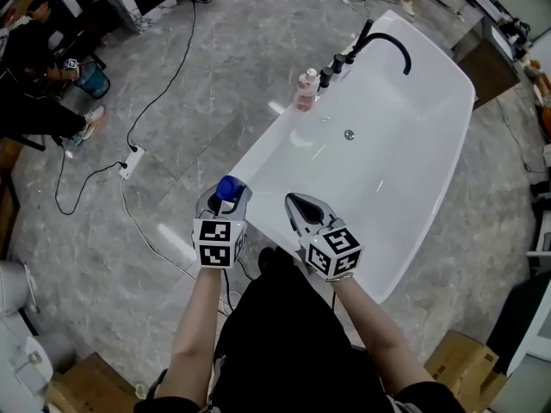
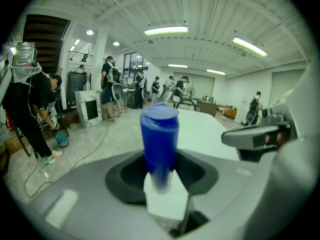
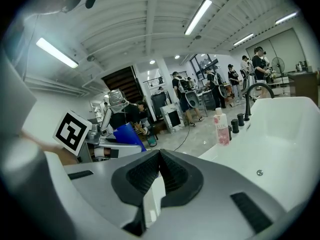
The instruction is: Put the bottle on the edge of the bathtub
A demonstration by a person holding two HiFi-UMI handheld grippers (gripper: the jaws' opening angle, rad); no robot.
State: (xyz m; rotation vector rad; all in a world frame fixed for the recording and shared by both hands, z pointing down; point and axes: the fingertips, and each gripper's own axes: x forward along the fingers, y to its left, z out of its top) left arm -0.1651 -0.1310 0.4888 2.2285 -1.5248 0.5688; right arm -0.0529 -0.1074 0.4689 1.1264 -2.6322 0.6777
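Observation:
A bottle with a blue cap point(image 1: 227, 188) and a white body point(image 2: 165, 196) sits upright in my left gripper point(image 1: 222, 203), whose jaws are shut on it, just off the near left rim of the white bathtub point(image 1: 258, 157). In the left gripper view the blue cap point(image 2: 159, 134) stands up between the jaws of the left gripper point(image 2: 161, 176). My right gripper point(image 1: 300, 203) hovers beside it over the tub's near end, its ribbed pads pressed together on nothing, as the right gripper view shows of the right gripper point(image 3: 159, 170). The held bottle point(image 3: 126, 134) shows there at the left.
A pink bottle point(image 1: 306, 90) point(image 3: 220, 127) stands on the tub's left edge by the black faucet point(image 1: 379, 41). The drain point(image 1: 349, 134) lies mid-tub. A power strip point(image 1: 131, 162) with cables lies on the grey floor. A seated person point(image 1: 34, 76) is at the far left; a cardboard box point(image 1: 461, 364) sits near right.

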